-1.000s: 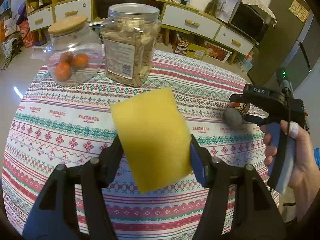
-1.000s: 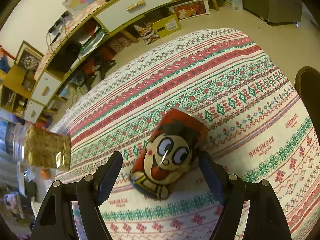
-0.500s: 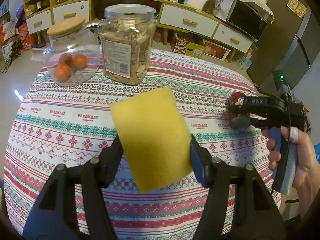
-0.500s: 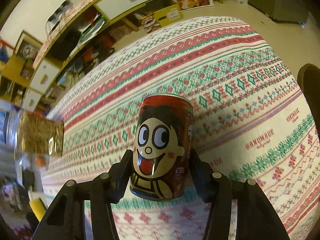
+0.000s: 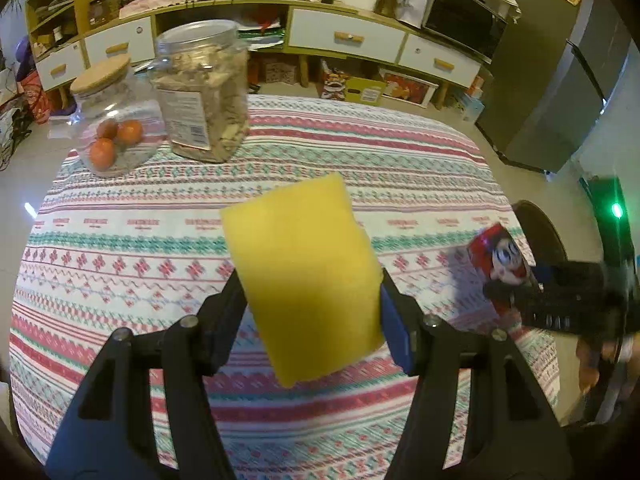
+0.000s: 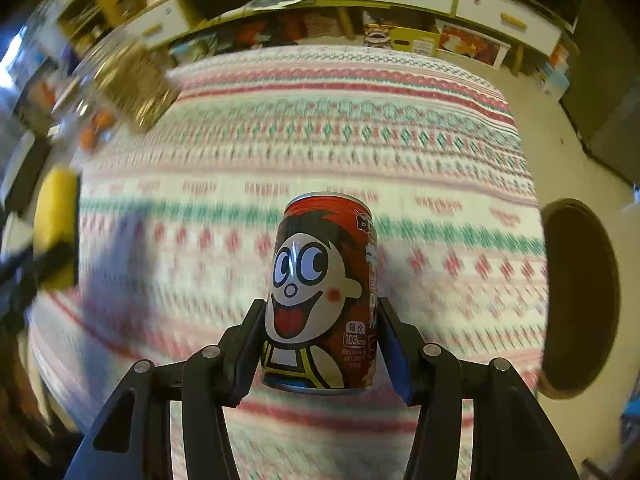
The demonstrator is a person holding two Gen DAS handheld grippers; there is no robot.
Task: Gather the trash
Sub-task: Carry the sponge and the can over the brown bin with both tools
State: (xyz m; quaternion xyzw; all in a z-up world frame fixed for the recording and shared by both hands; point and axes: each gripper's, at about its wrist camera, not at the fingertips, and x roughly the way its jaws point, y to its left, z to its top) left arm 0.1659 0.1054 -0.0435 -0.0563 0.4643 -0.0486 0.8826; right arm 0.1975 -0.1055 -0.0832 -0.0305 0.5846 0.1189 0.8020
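Both hands are loaded: the right hand-held gripper has just closed low on the cartoon can, lifted off the desk, the left hand-held gripper pinching a yellow sponge (that smooth can could slip out mid-swing)

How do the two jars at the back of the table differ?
The round jar is squat with a wooden lid and holds orange fruits; the square jar is taller, has a clear lid and a paper label, and is packed with beige snacks. Both are see-through and stand upright, side by side.
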